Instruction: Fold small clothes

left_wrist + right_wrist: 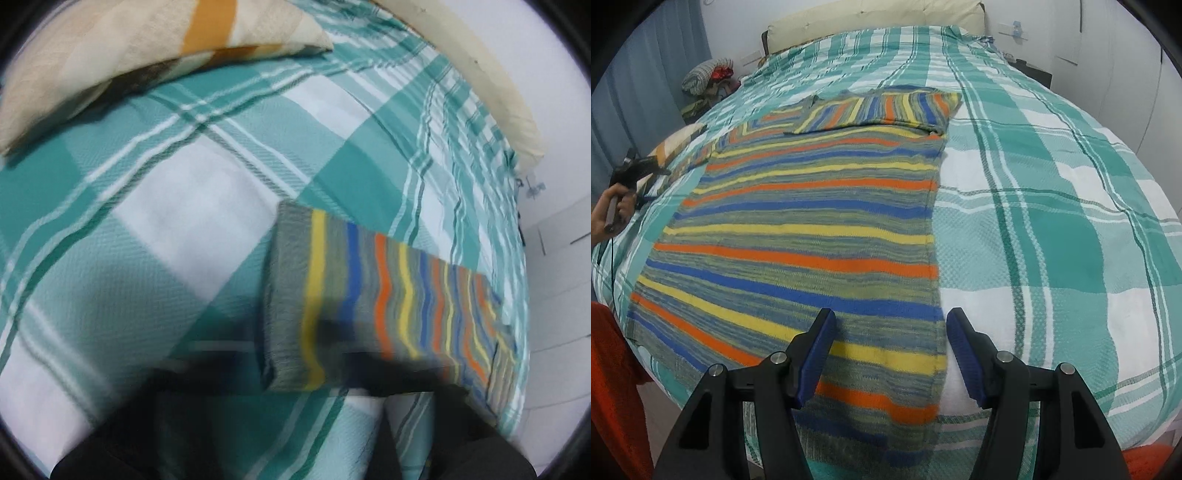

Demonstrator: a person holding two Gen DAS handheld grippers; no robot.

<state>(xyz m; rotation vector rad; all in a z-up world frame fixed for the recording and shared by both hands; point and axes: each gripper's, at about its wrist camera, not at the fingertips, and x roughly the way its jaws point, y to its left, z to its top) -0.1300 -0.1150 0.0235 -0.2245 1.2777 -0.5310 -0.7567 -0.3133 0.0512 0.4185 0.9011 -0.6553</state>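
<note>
Sweater (812, 229) with the orange, blue, yellow and grey stripes is laid out flat on a green-and-white plaid bedspread (1052, 221), filling the middle of the right wrist view out toward 9 o'clock. One sleeve (879, 109) is folded across the chest up at 12 o'clock, while the other sleeve is stretched out toward 10 o'clock, where it's mostly lost at the bed edge.

Right gripper (891, 315) is seen at 6 o'clock with its blue-padded jaws spread apart. The sweater's side edge near the hem is straddled by them, but no cloth is pinched.

Left gripper (646, 168) is held in a hand (611, 212) way over at 9 o'clock, right by the outstretched sleeve. In its own view everything is pretty smeared, tbh. The striped sleeve cuff is spotted at around 4 o'clock, with the dark blurred fingers streaked across it. The jaws are taken as closed up, but whether any sleeve is actually caught between them can't be told from that blur.

A cream pillow (110, 48) with an orange band is seen at 11 o'clock in the left view. A padded cream headboard (871, 18) is at 12 o'clock in the right view, and some red cloth (609, 369) at 8 o'clock.
</note>
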